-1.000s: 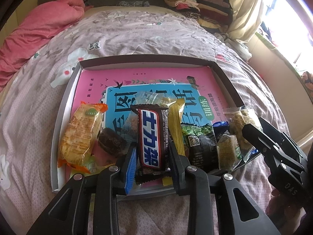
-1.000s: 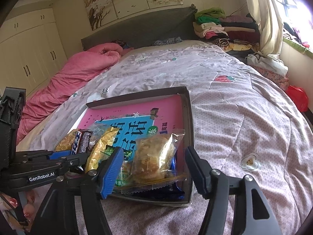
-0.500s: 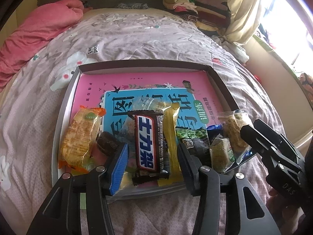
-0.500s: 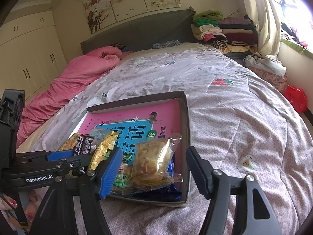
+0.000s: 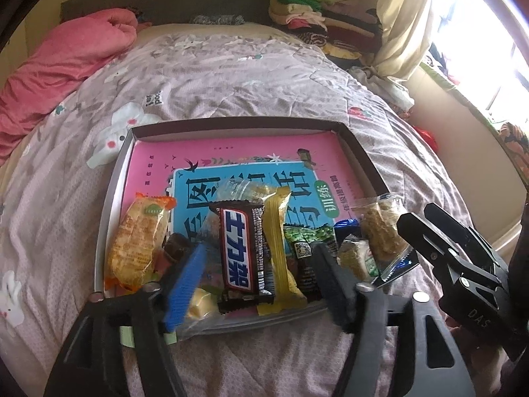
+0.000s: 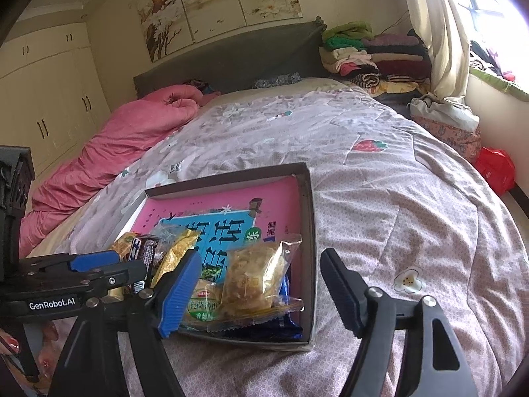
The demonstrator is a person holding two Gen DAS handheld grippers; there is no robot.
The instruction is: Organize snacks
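The snacks sit bunched along the near edge of a shallow box (image 5: pixel 358 152) lying on the bed (image 5: pixel 231 76), in the lower middle of the left wrist frame. From left to right there: an orange cracker pack (image 5: pixel 139 241), a small dark round sweet (image 5: pixel 175 248), the dark chocolate bar (image 5: pixel 243 254) with white lettering, a long yellow wrapper (image 5: pixel 281 251) just beside it, a green-and-black packet (image 5: pixel 304 248), a small pale green pack (image 5: pixel 357 258), and a clear bag of crumbly biscuit (image 5: pixel 380 228) over a blue wrapper (image 5: pixel 345 225). They overlap one another, and the far half of the box shows only the pink and blue printed sheet (image 5: pixel 231 158) lining its floor.

The left hand-held gripper (image 5: pixel 261 281) straddles the chocolate bar and yellow wrapper; its jaws are opening, the pads clear of both, so it grips nothing. The right hand-held gripper (image 6: pixel 261 284), in the lower part of its own frame, brackets the clear biscuit bag (image 6: pixel 254 278) near the box's right corner; its jaws are opening too, and the bag lies loose between them.

As I judge it, gathering is largely done: no snack shows on the bed outside the box. What seems left is spreading the heap into tidy rows across the unused far half.
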